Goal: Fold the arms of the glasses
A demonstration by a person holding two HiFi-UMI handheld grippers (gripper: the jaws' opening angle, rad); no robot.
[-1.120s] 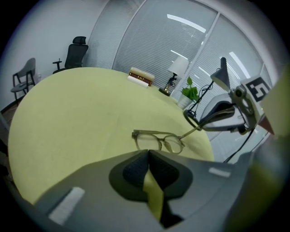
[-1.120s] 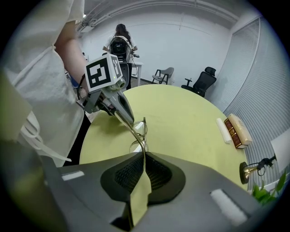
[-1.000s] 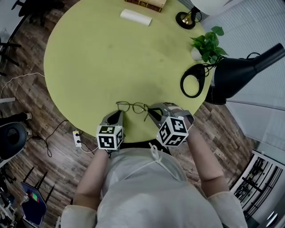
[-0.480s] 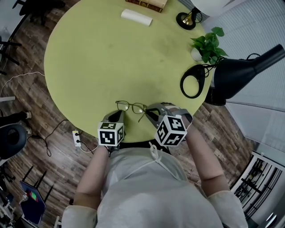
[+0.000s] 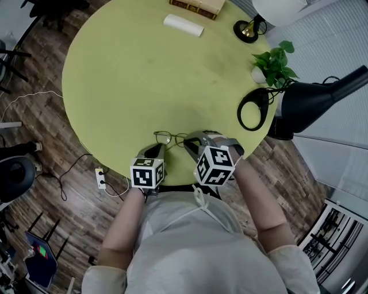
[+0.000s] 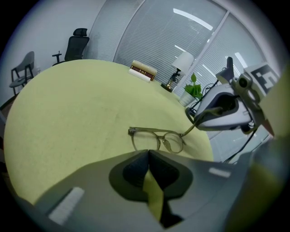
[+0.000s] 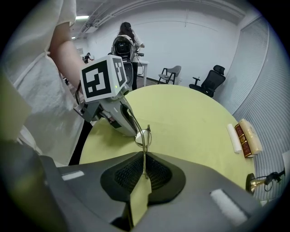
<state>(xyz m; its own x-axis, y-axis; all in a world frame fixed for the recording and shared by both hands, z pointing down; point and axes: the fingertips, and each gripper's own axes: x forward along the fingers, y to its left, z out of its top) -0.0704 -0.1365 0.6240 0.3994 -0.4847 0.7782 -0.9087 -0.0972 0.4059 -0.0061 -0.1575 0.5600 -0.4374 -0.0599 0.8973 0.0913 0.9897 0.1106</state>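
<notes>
Thin-framed glasses point(image 5: 171, 138) lie near the front edge of the round yellow-green table point(image 5: 132, 74). In the right gripper view my right gripper point(image 7: 144, 168) is shut on the right arm, which runs straight from the jaws to the frame point(image 7: 144, 135), seen edge-on. My left gripper point(image 5: 159, 147) is at the frame's left end with its jaws together. In the left gripper view the lenses point(image 6: 157, 139) show just past the shut left gripper point(image 6: 148, 152). The left arm is hidden, apparently inside them. The right gripper point(image 6: 195, 123) holds the far arm at the right.
A black desk lamp point(image 5: 310, 100) with a ring-shaped part point(image 5: 253, 110) and a potted plant point(image 5: 275, 64) stand at the table's right edge. A white roll point(image 5: 183, 24), books point(image 5: 198, 6) and a brass lamp base point(image 5: 247, 30) sit at the far side.
My right gripper has moved left toward the frame, swinging the right arm inward. The left gripper has stayed at the frame's left end.
</notes>
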